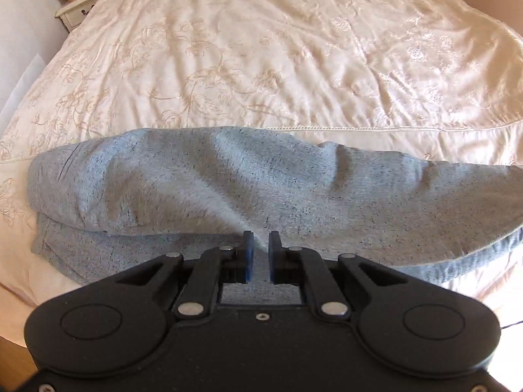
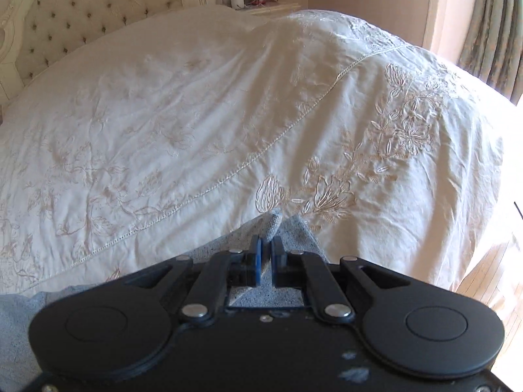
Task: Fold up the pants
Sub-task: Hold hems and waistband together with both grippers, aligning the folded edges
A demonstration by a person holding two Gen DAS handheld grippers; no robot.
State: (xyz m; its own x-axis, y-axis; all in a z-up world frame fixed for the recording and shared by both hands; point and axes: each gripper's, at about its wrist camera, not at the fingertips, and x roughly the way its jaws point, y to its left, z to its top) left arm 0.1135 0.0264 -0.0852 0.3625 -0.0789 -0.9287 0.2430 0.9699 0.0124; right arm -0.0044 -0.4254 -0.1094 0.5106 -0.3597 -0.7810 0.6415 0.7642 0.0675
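Left gripper (image 1: 260, 240) nearly shut, pads pinching a ridge of the grey pants (image 1: 228, 183); fabric drapes from the grip out to 9 and 3 o'clock, top layer lifted over a lower layer at 8 o'clock. Right gripper (image 2: 267, 245) nearly shut too, a nub of pants (image 2: 273, 222) poking out at 12 o'clock between the pads, more grey trailing to 8 o'clock. Pants lie on the near edge of the cream embroidered bedspread (image 1: 261, 65). Headboard (image 2: 81, 16) at 11 o'clock, curtain (image 2: 490, 23) at 2 o'clock.
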